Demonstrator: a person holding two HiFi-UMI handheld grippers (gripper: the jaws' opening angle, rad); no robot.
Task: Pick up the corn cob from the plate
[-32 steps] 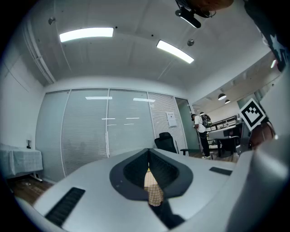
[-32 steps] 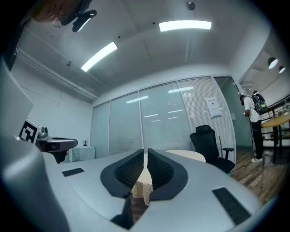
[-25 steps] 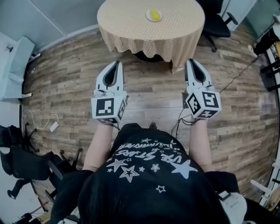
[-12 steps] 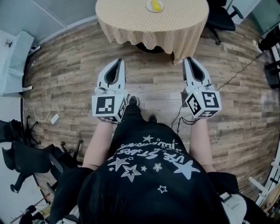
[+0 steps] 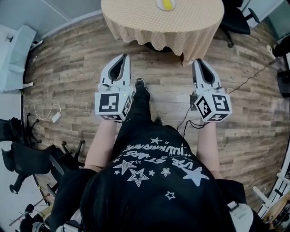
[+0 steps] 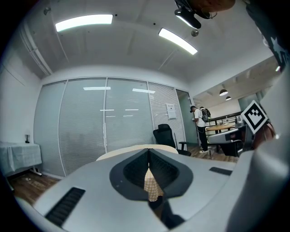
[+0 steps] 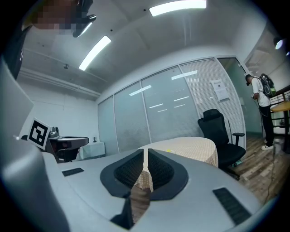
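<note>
A yellow corn cob lies on a small white plate on a round table with a beige cloth, at the top of the head view. In the right gripper view the corn cob is a small yellow speck on the far table. My left gripper and right gripper are held level over the wooden floor, short of the table's near edge. Both have their jaws together with nothing between them. The left gripper sees only a strip of the tablecloth through its jaw gap.
A black office chair stands right of the table. A grey cabinet is at the left wall, with a white cable on the floor and a black chair near it. A person stands far off by the glass wall.
The table has slid toward the top edge of the head view as the person steps closer. A foot now shows between the grippers. Both grippers stay shut.
</note>
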